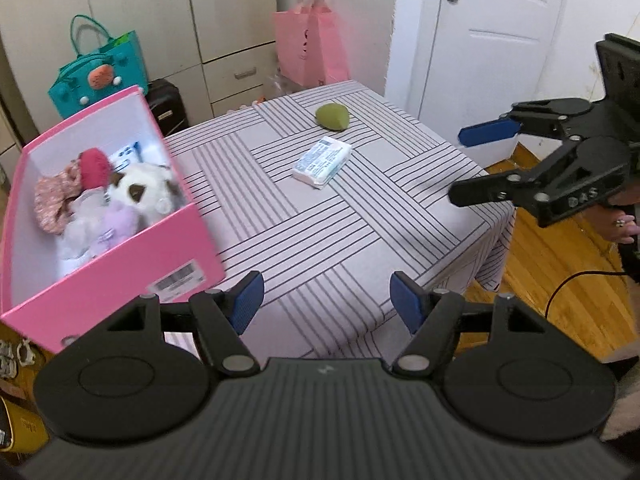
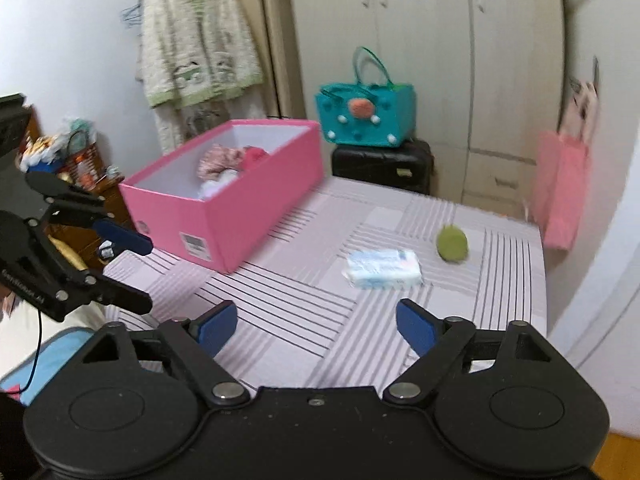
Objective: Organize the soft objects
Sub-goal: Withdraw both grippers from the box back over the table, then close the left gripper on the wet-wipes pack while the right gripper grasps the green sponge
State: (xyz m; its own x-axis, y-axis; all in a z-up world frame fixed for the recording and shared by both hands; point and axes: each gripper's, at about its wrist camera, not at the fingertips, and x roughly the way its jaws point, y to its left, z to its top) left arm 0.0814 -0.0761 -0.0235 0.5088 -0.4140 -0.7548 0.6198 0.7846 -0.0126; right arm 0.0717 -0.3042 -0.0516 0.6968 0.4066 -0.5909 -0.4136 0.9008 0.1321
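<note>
A pink box [image 1: 132, 276] [image 2: 256, 204] stands on the left of the striped table [image 1: 320, 216] [image 2: 304, 304] and holds several plush toys [image 1: 136, 188] and a floral cloth [image 1: 52, 196]. A white tissue pack [image 1: 322, 162] [image 2: 384, 269] lies mid-table. A green soft ball [image 1: 332, 117] [image 2: 452, 245] lies beyond it. My left gripper [image 1: 326, 300] [image 2: 132, 272] is open and empty over the near edge. My right gripper [image 2: 316, 328] [image 1: 460, 168] is open and empty at the table's right side.
A teal bag [image 1: 96, 76] [image 2: 366, 120] sits on a black suitcase [image 2: 382, 164]. A pink paper bag [image 1: 310, 44] [image 2: 560, 188] hangs by the cupboards. A white door [image 1: 488, 40] and wooden floor [image 1: 560, 280] are on the right. A cardigan [image 2: 196, 40] hangs on the wall.
</note>
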